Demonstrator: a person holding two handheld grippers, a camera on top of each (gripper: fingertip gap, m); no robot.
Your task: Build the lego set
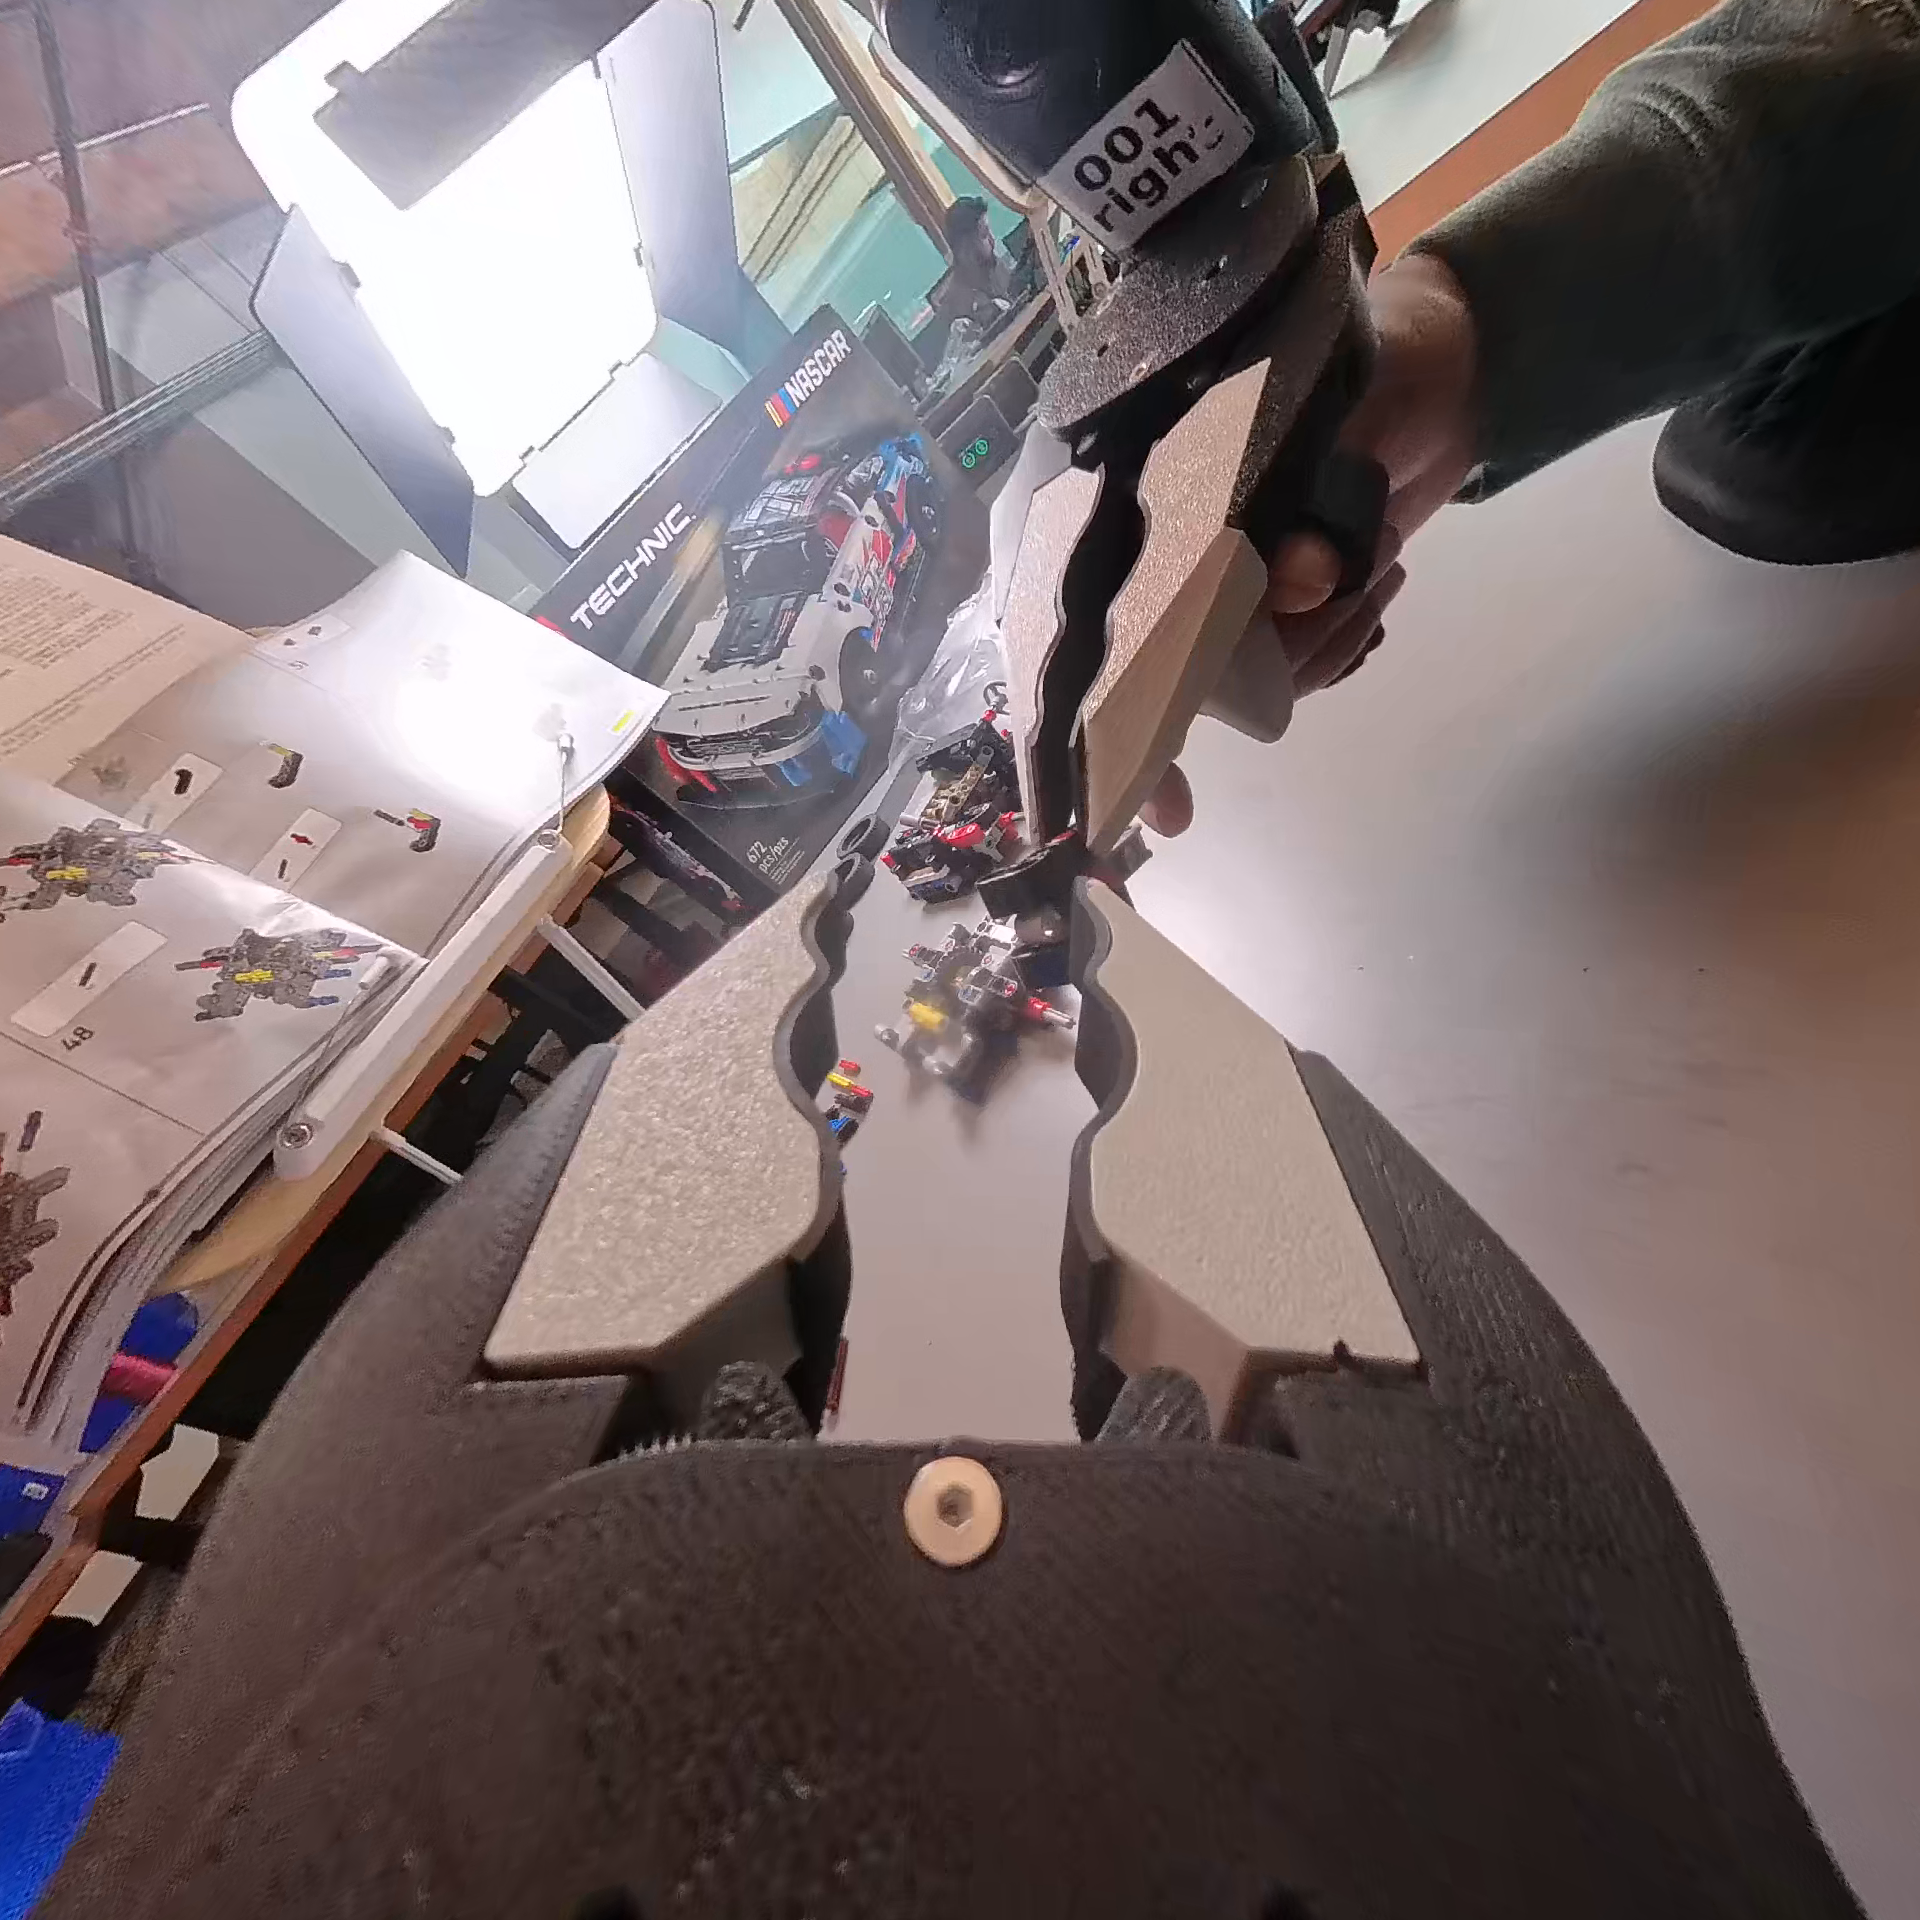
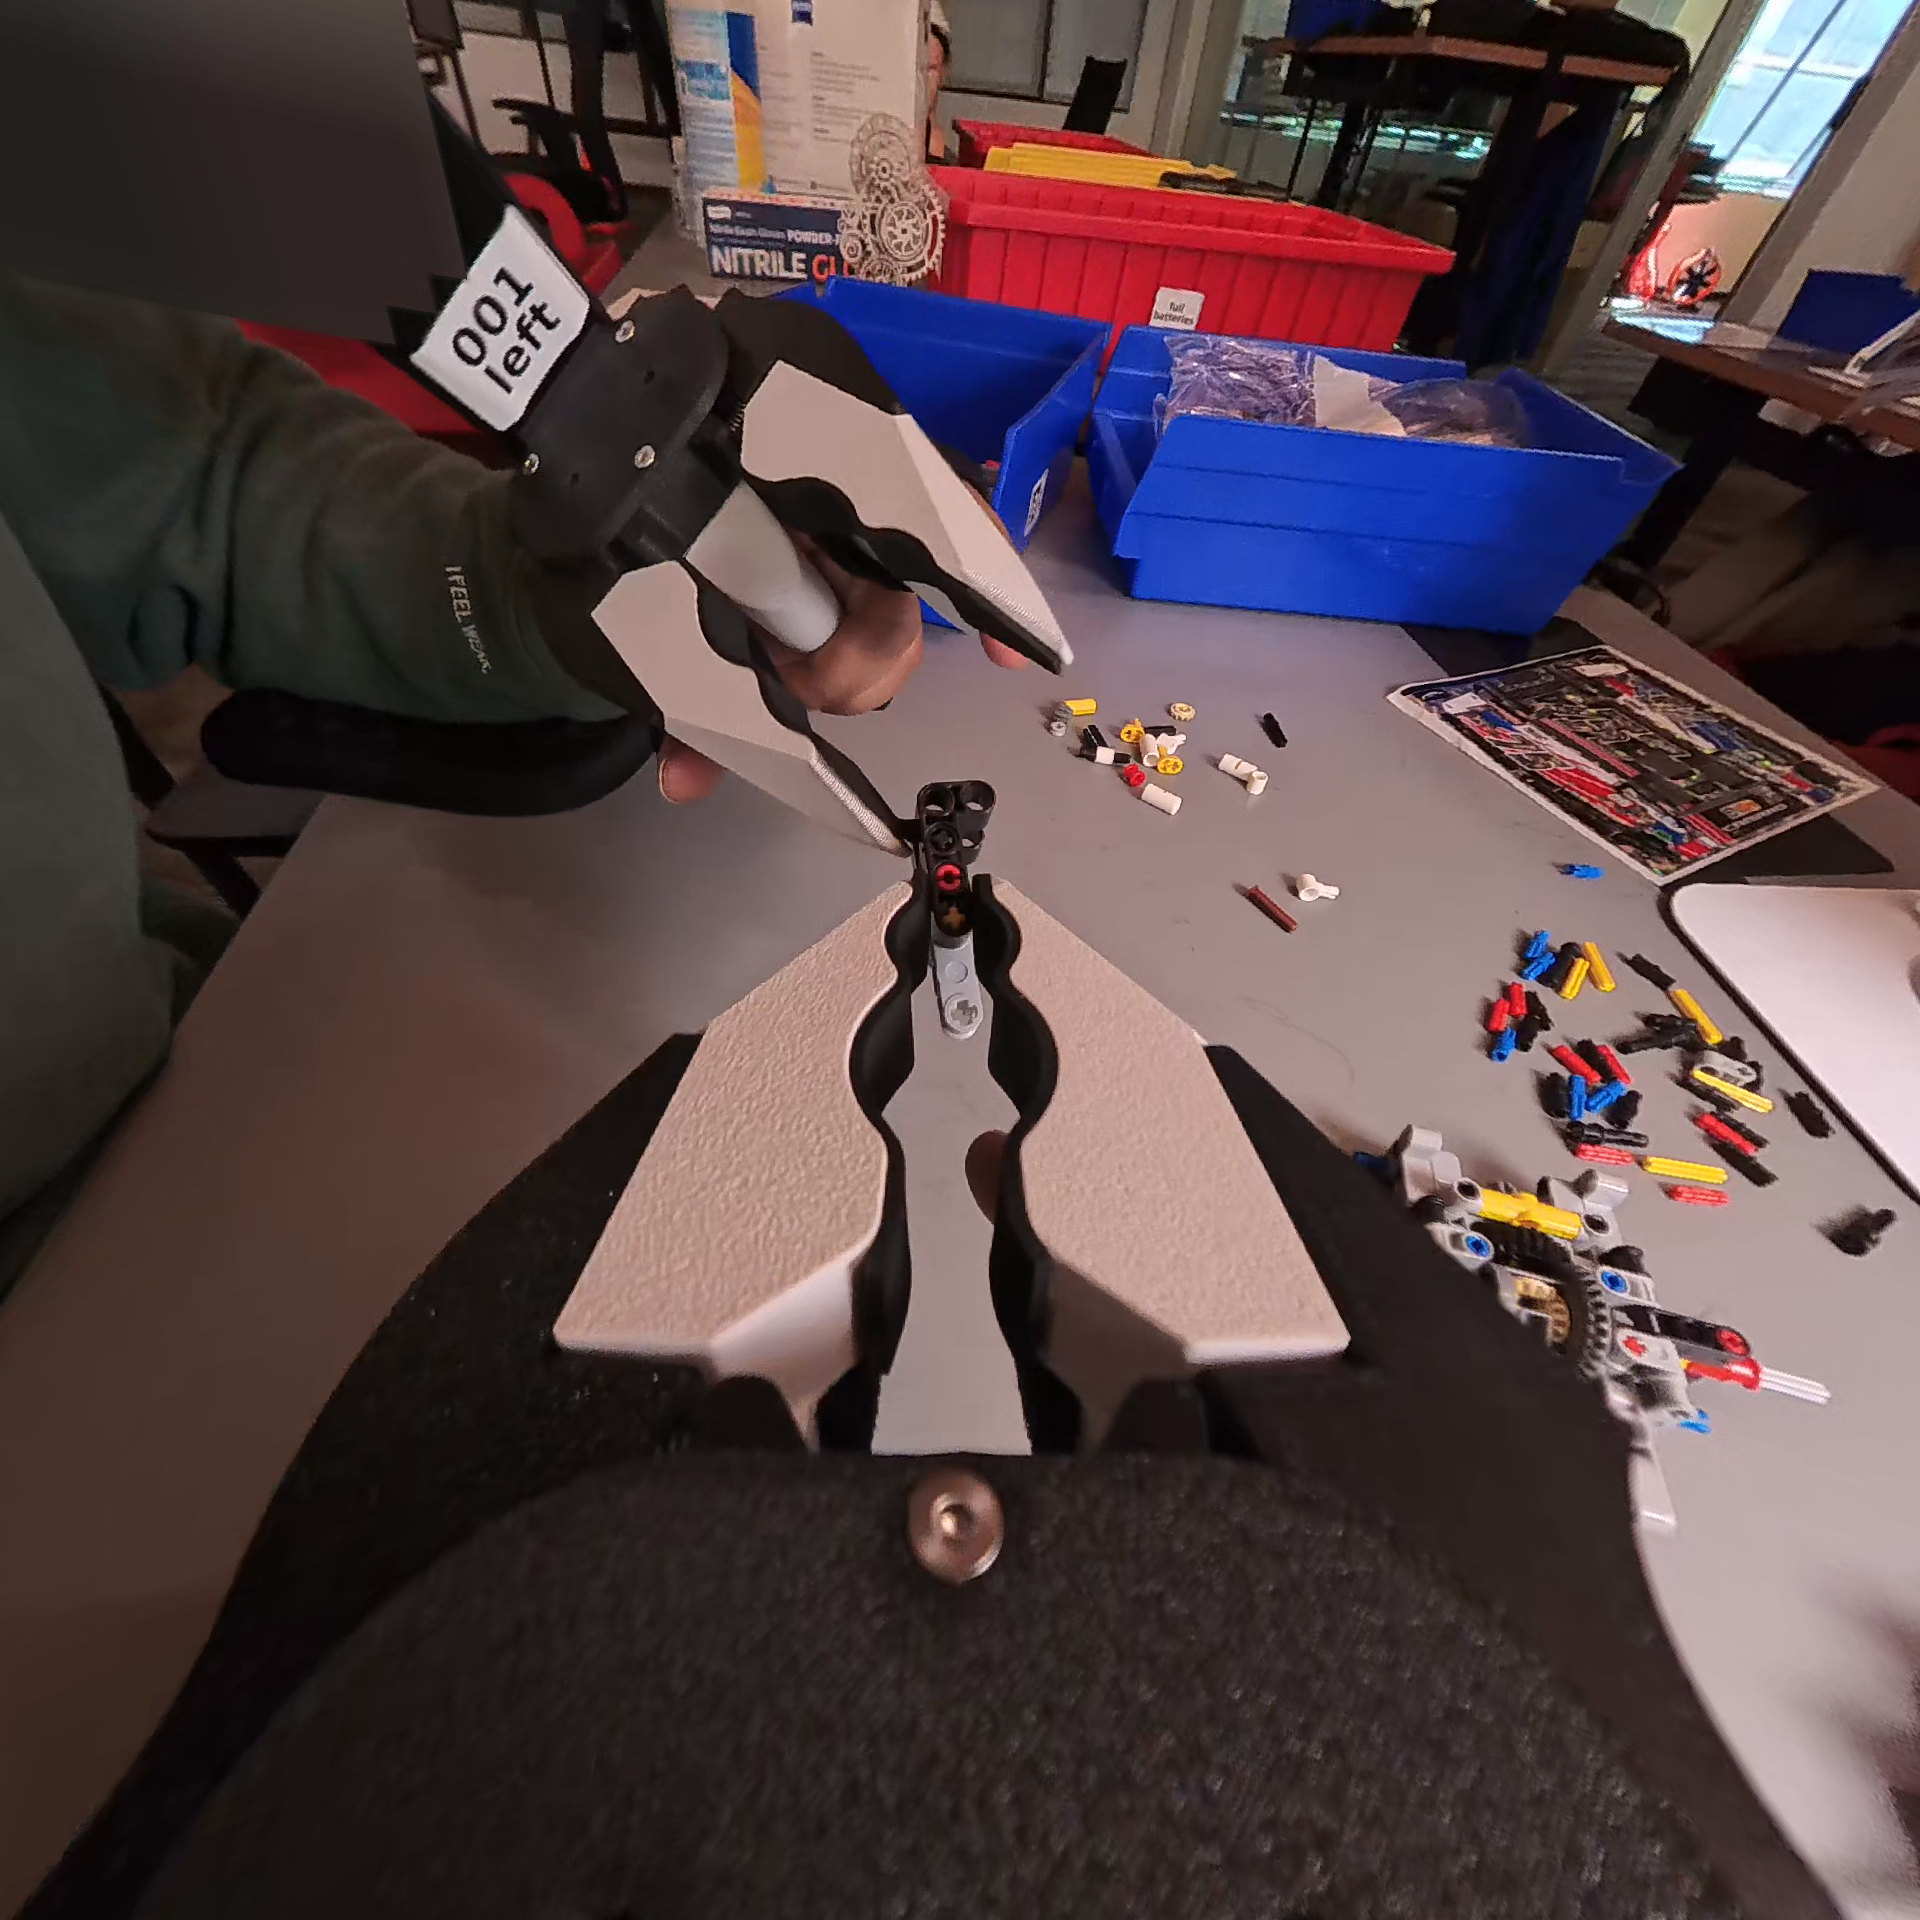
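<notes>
Right gripper (image 2: pixel 948 896) clamping black beam assembly (image 2: pixel 954 821), left gripper (image 2: pixel 977 753) spread

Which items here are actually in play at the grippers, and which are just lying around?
In play:
right gripper, shut on a small black and grey brick piece
left gripper, open, one fingertip at that piece

Lying about:
loose pins
grey geared assembly
blue bins
sticker sheet

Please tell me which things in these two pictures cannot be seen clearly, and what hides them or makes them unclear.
- Left wrist view: the black piece in the right gripper is blurred and partly covered by the fingers.
- Left wrist view: the grey assembly is blurred; one finger hides its right end.
- Right wrist view: the same assembly is partly hidden behind the gripper body.
- Right wrist view: the white object is cut off by the right edge.
</notes>
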